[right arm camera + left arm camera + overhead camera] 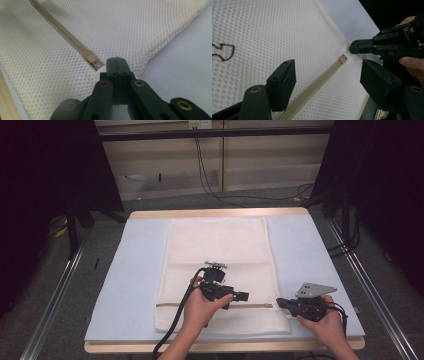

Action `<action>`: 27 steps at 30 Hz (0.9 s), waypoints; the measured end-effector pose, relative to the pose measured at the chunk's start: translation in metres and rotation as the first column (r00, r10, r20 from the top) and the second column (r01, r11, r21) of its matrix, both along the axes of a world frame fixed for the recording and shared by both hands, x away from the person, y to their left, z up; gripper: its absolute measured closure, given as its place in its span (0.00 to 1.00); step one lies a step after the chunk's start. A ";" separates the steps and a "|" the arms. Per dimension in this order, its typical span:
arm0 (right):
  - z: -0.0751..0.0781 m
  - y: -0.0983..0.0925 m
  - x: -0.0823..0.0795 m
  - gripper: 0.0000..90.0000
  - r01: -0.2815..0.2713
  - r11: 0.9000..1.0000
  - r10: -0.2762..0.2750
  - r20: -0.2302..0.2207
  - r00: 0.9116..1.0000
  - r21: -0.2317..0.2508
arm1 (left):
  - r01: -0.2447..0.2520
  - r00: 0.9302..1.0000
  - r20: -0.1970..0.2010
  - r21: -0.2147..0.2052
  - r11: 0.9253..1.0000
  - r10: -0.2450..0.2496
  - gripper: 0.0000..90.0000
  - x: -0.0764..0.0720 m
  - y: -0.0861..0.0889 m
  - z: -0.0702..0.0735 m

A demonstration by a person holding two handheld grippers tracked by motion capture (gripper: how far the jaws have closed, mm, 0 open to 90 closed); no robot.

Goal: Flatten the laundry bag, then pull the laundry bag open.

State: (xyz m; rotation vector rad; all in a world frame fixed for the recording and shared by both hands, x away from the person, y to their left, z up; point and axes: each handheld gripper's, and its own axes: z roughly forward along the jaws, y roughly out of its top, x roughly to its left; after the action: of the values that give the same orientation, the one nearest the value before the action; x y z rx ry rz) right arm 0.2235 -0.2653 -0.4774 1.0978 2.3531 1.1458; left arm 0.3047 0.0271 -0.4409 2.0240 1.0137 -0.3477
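A white mesh bag (220, 245) lies flat on the light blue table cover. A beige zipper (167, 305) runs across it near the front edge, with its slider (342, 59) (93, 60) at the right end. My left gripper (242, 296) (329, 82) hovers open just above the zipper (317, 83), pointing right toward the slider, with nothing between its jaws. My right gripper (278, 303) (116, 61) (352, 47) is shut at the bag's right edge, its tips pinching the mesh right beside the slider.
The blue cover (135, 270) has bare room left and right of the bag. A wooden table edge (225, 346) runs along the front. Metal rails (55, 295) flank the table, and cables (210, 175) lie on the floor behind it. A brown stitched mark (223, 51) sits on the mesh.
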 end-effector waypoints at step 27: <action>-0.006 0.001 0.001 1.00 0.001 1.000 -0.001 -0.015 1.000 -0.001 | 0.064 0.992 -0.106 -0.002 0.998 -0.064 0.42 -0.007 -0.041 -0.014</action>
State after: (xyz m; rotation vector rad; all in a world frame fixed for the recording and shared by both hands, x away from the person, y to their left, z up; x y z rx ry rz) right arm 0.2241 -0.2640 -0.4834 1.1108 2.3643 1.1404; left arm 0.2981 -0.0136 -0.4546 2.0613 1.0147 -0.4927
